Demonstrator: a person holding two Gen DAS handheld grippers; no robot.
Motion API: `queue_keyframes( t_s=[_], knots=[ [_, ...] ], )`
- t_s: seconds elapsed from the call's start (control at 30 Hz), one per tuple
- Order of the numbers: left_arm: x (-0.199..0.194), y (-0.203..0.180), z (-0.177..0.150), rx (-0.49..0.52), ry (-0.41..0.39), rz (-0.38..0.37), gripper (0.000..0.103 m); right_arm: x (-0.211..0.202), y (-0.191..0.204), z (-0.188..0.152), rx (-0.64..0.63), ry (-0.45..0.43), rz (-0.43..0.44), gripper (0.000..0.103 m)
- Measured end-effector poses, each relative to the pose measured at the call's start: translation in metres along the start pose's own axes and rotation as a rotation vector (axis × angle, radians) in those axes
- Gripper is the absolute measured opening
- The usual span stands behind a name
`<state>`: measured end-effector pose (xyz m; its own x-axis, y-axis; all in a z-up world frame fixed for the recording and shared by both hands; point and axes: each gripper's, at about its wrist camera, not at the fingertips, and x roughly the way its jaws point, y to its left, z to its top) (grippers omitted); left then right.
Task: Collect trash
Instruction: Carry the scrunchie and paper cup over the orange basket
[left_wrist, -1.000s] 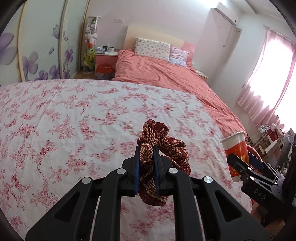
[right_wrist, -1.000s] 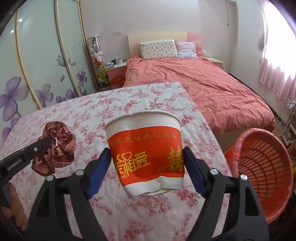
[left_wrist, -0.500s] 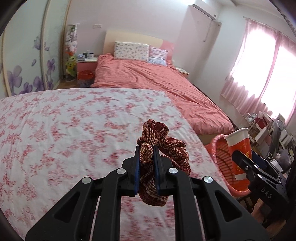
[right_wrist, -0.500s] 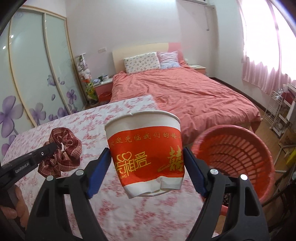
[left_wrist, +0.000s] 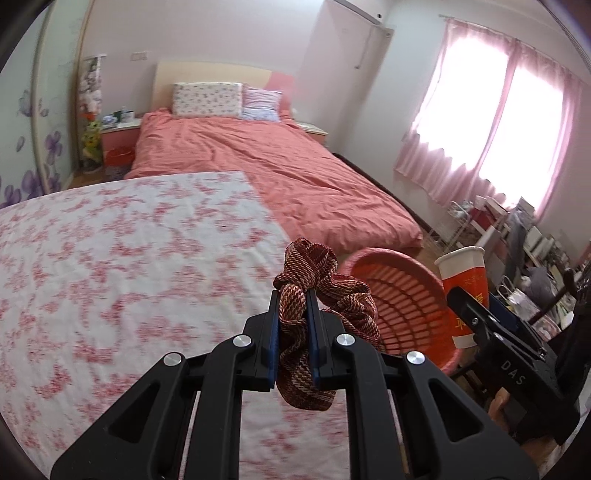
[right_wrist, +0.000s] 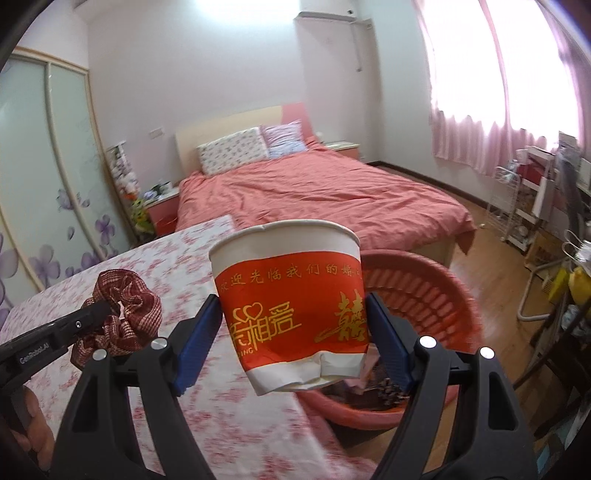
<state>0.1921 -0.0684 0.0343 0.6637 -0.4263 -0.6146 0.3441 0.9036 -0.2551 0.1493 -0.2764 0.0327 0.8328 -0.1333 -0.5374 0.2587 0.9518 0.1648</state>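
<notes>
Left gripper (left_wrist: 291, 325), black w/ blue pads, is clamped tight on a bunched dark-red woven fabric scrunchie (left_wrist: 321, 295); cloth bulges above & below the pads and hangs free of the table. Right gripper (right_wrist: 293, 339), same build, is squeezed on a red-and-white paper cup w/ gold lettering (right_wrist: 291, 306), pads on both sides of the red band; cup upright, slightly tilted, bottom edge crumpled. Both held in the air, side by side, scrunchie to the left of the cup. Just behind & below the cup: a round red plastic slatted basket (right_wrist: 436, 295), some dark stuff in its bottom; the cup sits over its near rim. Under the left gripper: a table in white cloth w/ red floral print (left_wrist: 129, 277), basket just off its right edge. Further back: a bed w/ salmon-pink duvet (left_wrist: 266, 166), pink curtains (left_wrist: 491, 122) on the right.
</notes>
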Motion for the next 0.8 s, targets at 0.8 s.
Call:
queue_keyframes(
  t_s=[0.8],
  knots=[
    [0.066, -0.088, -0.005, 0.094, 0.087, -0.143, 0.013, 0.005, -0.103, -0.006, 0.157, -0.055, -0.106, 0.077]
  ],
)
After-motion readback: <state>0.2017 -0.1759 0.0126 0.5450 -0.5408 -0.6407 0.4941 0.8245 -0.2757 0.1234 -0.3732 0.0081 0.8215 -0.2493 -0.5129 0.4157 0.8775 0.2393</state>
